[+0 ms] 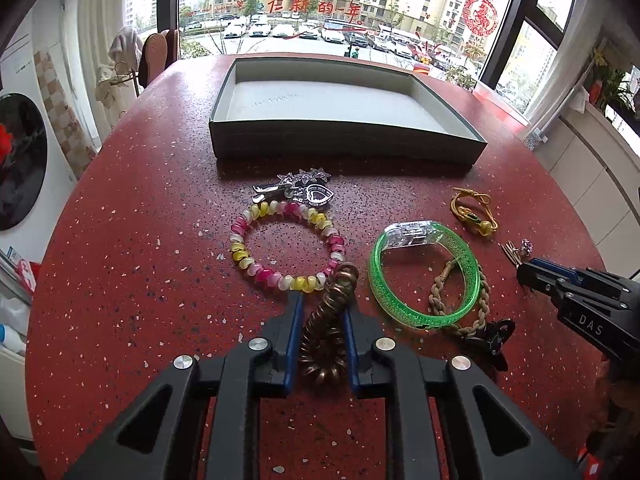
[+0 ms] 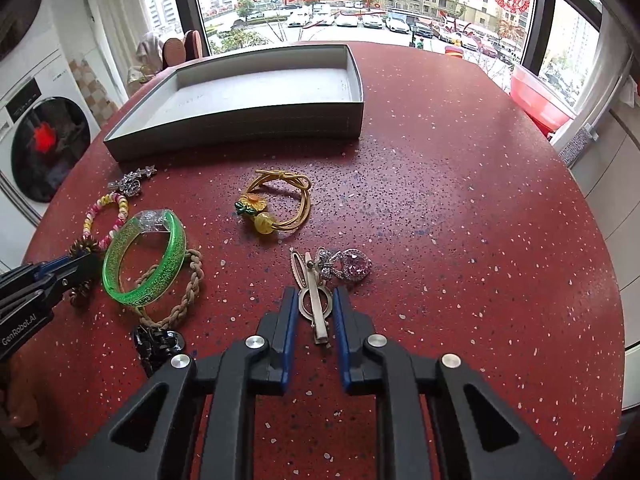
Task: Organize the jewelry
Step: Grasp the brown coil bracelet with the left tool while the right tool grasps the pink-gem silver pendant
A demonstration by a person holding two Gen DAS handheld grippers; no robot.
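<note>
My left gripper (image 1: pixel 322 300) is shut on a brown spiral hair tie (image 1: pixel 326 332) on the red table. Beyond it lie a pink-yellow bead bracelet (image 1: pixel 286 246), silver star and heart clips (image 1: pixel 298 190), a green bangle (image 1: pixel 424 274) over a braided band (image 1: pixel 460 312), and a yellow hair tie (image 1: pixel 476 212). My right gripper (image 2: pixel 314 300) straddles a silver hair clip (image 2: pixel 316 300) with a pink gem (image 2: pixel 352 266); its fingers (image 2: pixel 290 312) stand close beside the clip, touching or not I cannot tell. The grey open box (image 1: pixel 344 136) (image 2: pixel 240 124) sits at the back.
A black clip (image 2: pixel 154 342) lies near the braided band. A washing machine (image 2: pixel 44 144) stands left of the table and a red basin (image 2: pixel 536 96) at the right by the window. The table's round edge curves near on both sides.
</note>
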